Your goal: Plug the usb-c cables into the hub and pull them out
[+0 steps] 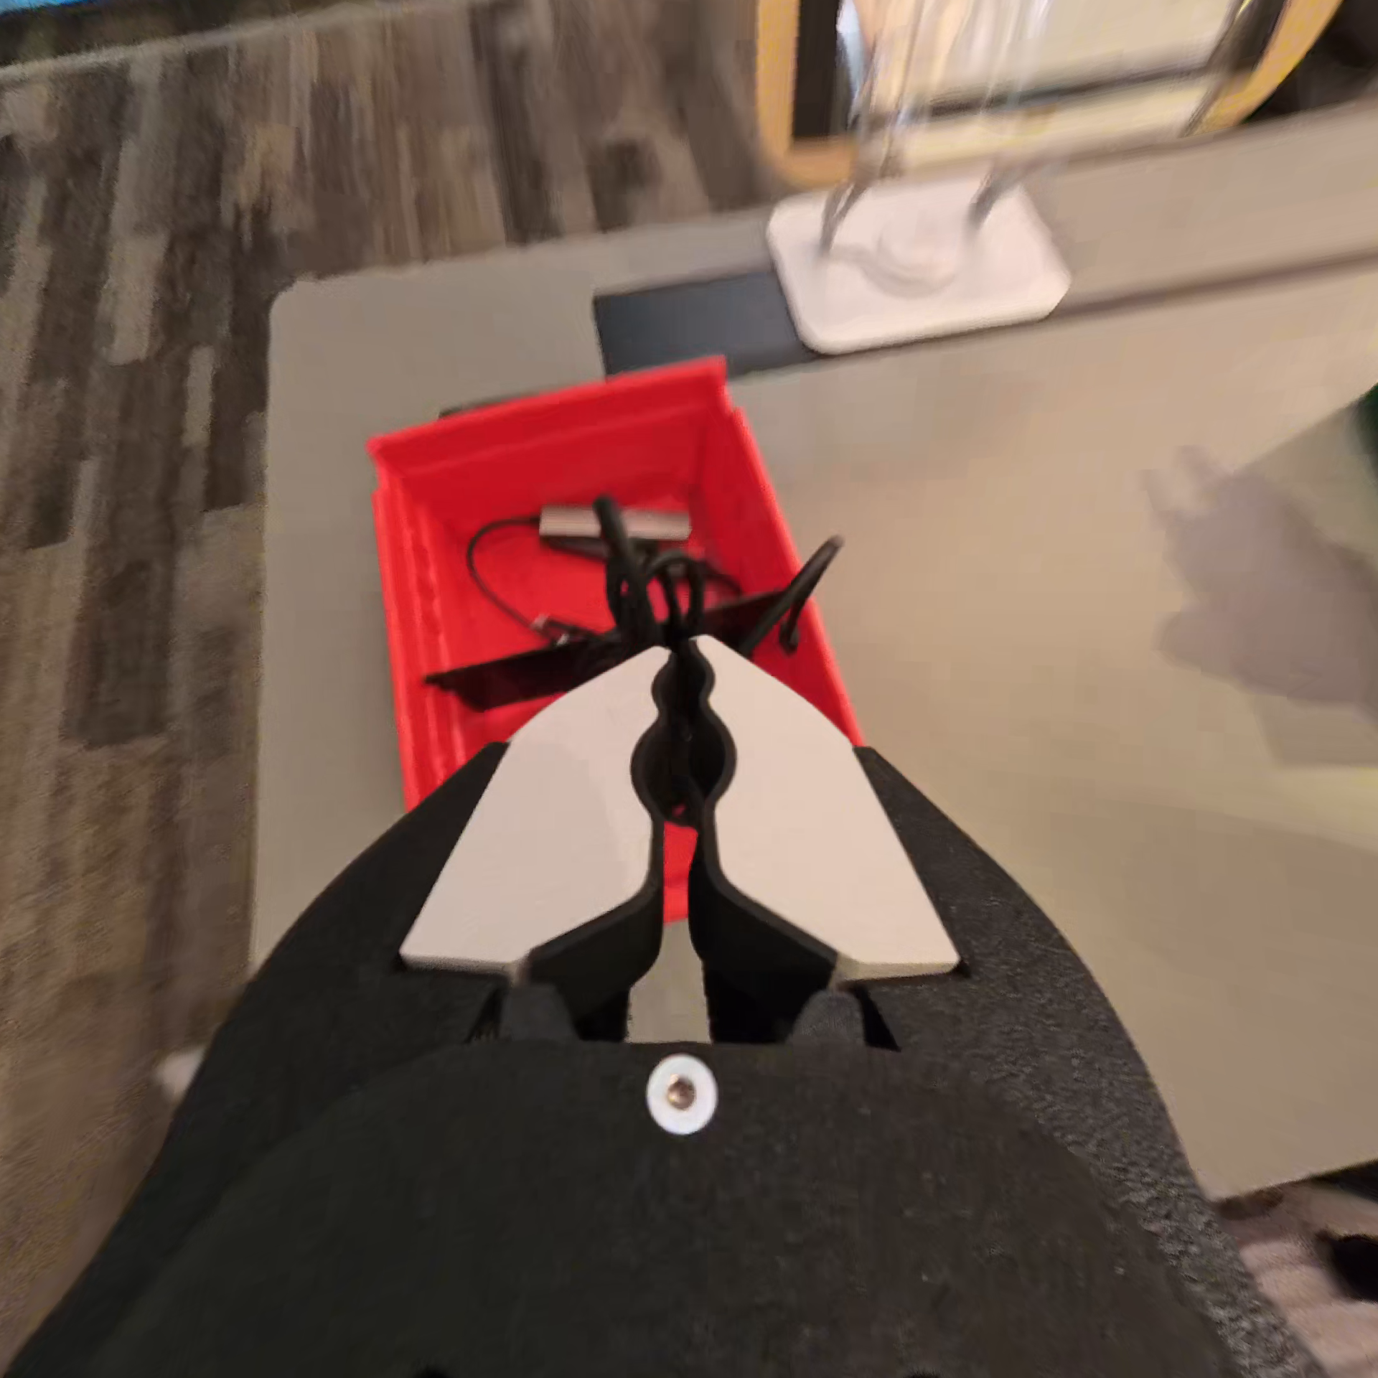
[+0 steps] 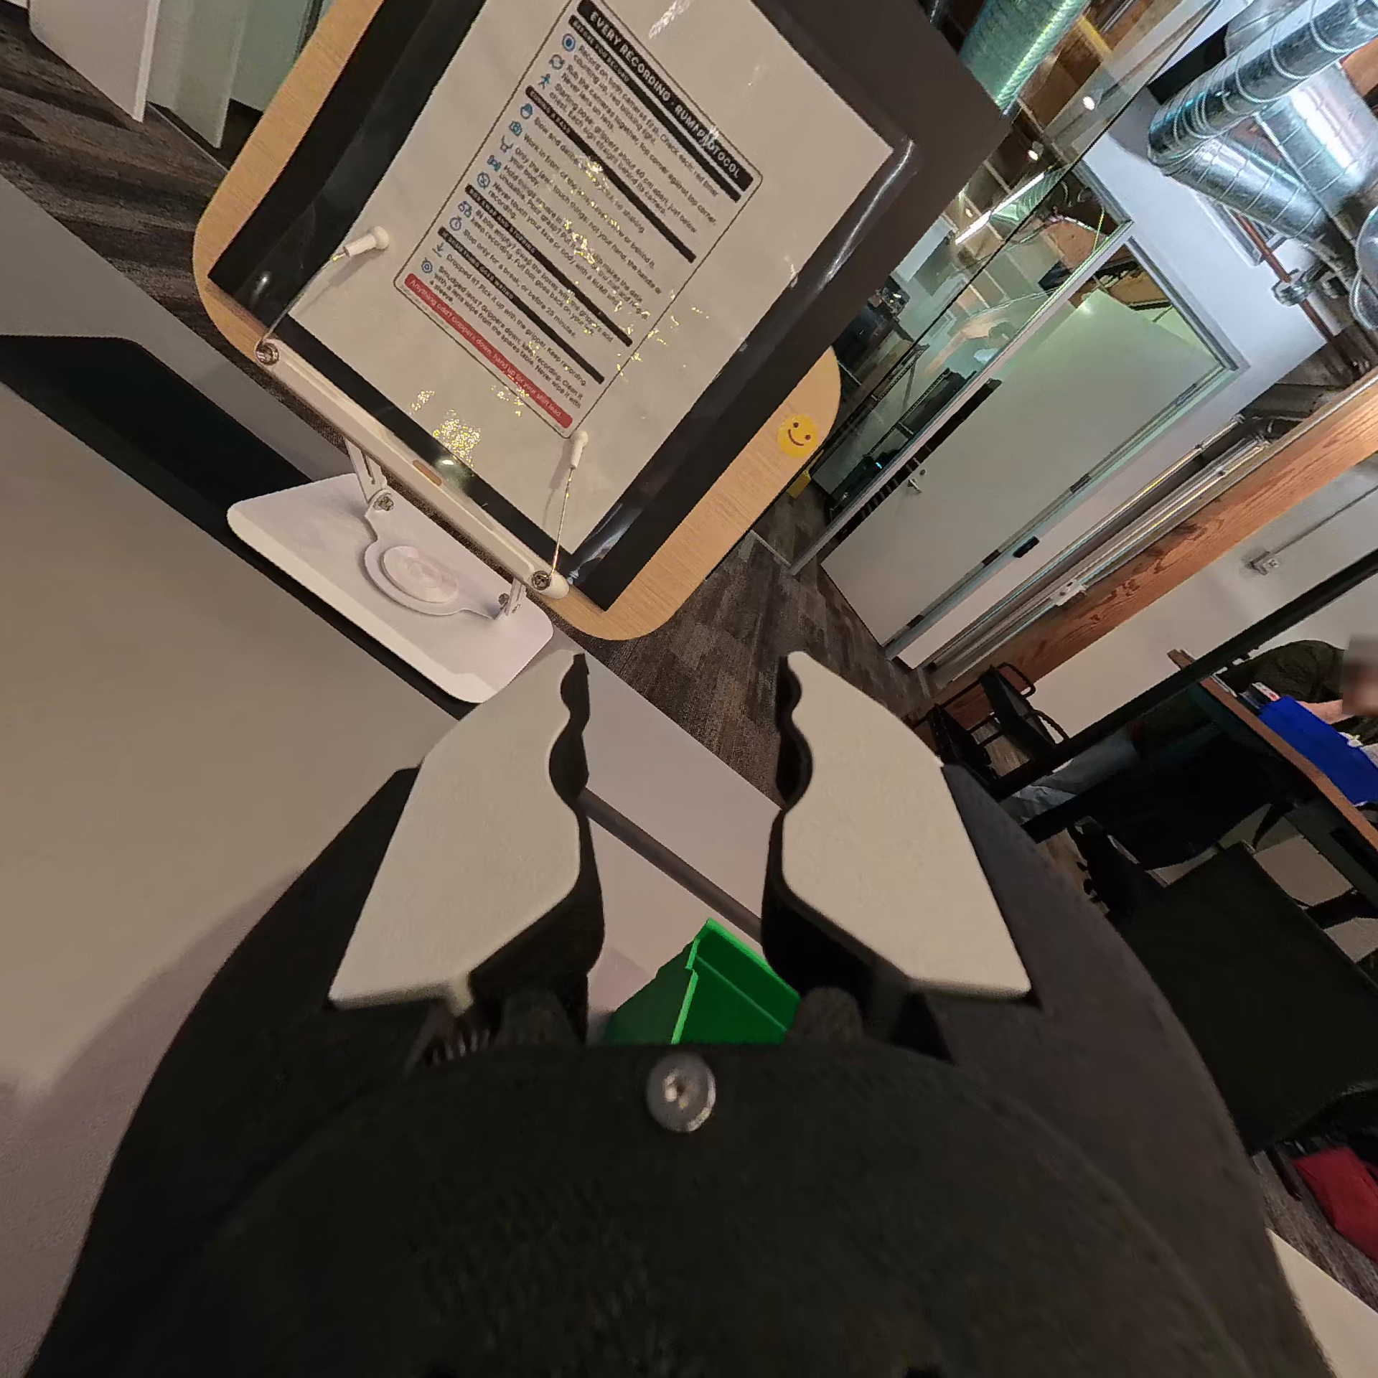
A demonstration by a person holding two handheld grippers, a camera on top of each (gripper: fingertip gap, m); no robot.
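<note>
In the left wrist view a red bin stands on the grey table. Inside it lies a grey hub with a thin black lead, and a bundle of black usb-c cables. My left gripper is above the bin's near half, shut on the black cables, which run between its jaws. One cable end loops over the bin's right wall. The view is blurred. In the right wrist view my right gripper is open and empty, held above the table and pointing at a framed sheet.
A framed printed sheet on a white stand sits at the table's far side; the stand also shows in the left wrist view. A green bin lies under my right gripper. Carpet floor lies past the table's left edge.
</note>
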